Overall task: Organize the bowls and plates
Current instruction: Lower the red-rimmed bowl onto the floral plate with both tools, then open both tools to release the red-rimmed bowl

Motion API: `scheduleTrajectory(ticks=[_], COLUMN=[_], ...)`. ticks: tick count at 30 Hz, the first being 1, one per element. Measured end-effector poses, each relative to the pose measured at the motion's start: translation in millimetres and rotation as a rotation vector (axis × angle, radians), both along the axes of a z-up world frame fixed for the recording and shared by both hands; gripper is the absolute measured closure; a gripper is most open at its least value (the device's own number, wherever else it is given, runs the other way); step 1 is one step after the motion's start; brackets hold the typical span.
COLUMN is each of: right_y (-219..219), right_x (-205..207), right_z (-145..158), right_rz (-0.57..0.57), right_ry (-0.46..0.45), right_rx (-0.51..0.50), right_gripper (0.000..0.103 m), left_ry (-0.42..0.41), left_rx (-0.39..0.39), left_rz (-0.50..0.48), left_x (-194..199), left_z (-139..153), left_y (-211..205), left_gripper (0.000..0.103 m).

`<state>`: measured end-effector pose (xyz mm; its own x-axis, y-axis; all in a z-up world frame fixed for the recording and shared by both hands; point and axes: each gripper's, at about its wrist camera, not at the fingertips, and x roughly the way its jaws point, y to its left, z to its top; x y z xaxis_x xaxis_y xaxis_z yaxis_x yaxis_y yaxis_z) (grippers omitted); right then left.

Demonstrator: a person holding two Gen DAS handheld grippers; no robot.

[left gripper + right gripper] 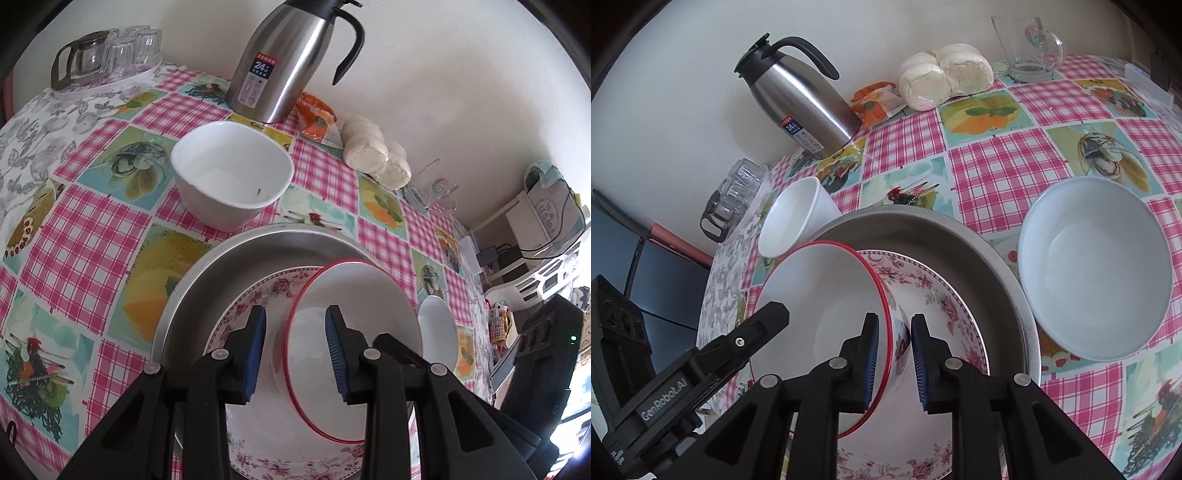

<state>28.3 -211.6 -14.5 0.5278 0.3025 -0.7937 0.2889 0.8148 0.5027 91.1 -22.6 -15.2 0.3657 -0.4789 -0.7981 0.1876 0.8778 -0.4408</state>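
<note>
Red-rimmed bowl [354, 295] is the centre of the action, sitting tilted on the floral plate [258, 295], which itself lies inside the round steel pan [221, 266] in the lower middle of both views.

Left gripper [295, 314] is down over the bowl's left wall: 1 blue pad outside, 1 inside, a clear gap on each side, so the fingers stand parted and grip nothing.

Over to the right wrist view, and the right gripper [892, 319] straddles the opposite wall, the side with a flower print. Its 2 pads are only narrowly apart and close to the wall, yet a sliver of space shows, so no squeeze there either.

Around them on the pink checked tablecloth [92, 229]: a plain white bowl [229, 166] just beyond the pan's far rim, and a pale blue bowl [1097, 266] just beside the pan at the right of the right wrist frame. Against the wall stand a steel flask [280, 62], wrapped buns [945, 74] and a glass mug [1027, 48].
</note>
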Motion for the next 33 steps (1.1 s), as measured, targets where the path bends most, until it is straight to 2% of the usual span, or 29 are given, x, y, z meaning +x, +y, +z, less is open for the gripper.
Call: scheduleTrajectory(ticks=[4, 13, 15, 18, 24, 25, 26, 28, 30, 32, 33], right_y=[-2, -6, -6, -9, -15, -17, -18, -20, -20, -19, -18], right_x=[-3, -9, -11, -14, -17, -18, -18, -19, -19, -20, -19], right_z=[2, 19, 25, 34, 37, 37, 37, 38, 39, 41, 42], right_rz=[0.0, -0.002, -0.002, -0.011, -0.026, -0.031, -0.036, -0.044, -0.041, -0.038, -0.037], right_ry=[0.0, -0.036, -0.05, -0.068, -0.059, -0.056, -0.053, -0.045, -0.048, -0.052, -0.053], right_rx=[-0.003, -0.021, -0.03, -0.054, -0.116, -0.118, -0.119, -0.125, -0.138, -0.152, -0.157], right_gripper=[0.082, 0.082, 0.082, 0.076, 0.075, 0.071, 0.062, 0.05, 0.049, 0.041, 0.039], left_ry=[0.023, 0.02, 0.013, -0.015, -0.05, -0.052, -0.053, -0.051, -0.045, -0.036, -0.031], left_rx=[-0.003, -0.026, -0.032, -0.037, 0.015, 0.021, 0.027, 0.036, 0.053, 0.074, 0.083], left_rz=[0.016, 0.028, 0.028, 0.027, 0.069, 0.076, 0.087, 0.114, 0.142, 0.165, 0.174], left_x=[2, 0, -3, -7, -10, -9, -9, -8, -6, -5, -4], left_z=[-4, 4, 9, 18, 29, 29, 29, 30, 29, 27, 25], left_y=[5, 12, 13, 14, 21, 24, 26, 33, 39, 43, 45], left_gripper=[0.07, 0.065, 0.063, 0.059, 0.048, 0.047, 0.043, 0.038, 0.035, 0.033, 0.028])
